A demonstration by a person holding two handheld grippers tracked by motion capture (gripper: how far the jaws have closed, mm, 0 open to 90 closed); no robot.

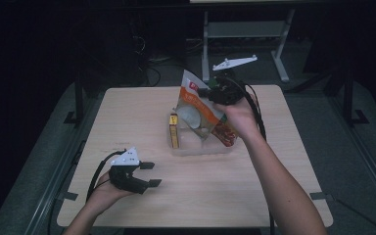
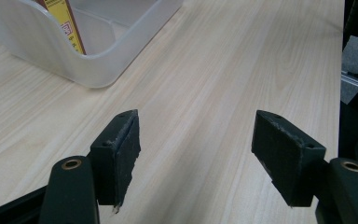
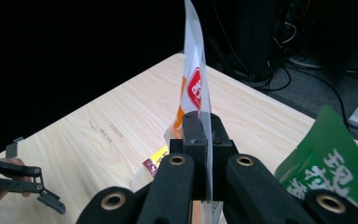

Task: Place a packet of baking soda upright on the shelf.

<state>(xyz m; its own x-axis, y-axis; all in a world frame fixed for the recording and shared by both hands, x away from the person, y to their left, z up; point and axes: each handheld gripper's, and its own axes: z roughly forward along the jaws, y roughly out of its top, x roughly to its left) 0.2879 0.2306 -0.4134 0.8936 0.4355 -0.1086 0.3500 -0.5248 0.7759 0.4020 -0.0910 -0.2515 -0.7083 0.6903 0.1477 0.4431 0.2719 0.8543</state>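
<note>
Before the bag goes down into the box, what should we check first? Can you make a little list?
1. Right hand-held gripper pinched on the orange snack bag: ok, jaws shut on its edge.
2. Bag over the clear plastic box: ok, it hangs at the box.
3. Room in the box: cannot tell; a yellow pack stands at one end and a red pack sits at the other.
4. Left hand-held gripper out of the way: ok, open, holding nothing, near the table's front.
5. Green packet beside the bag: cannot tell if it will snag.
</note>
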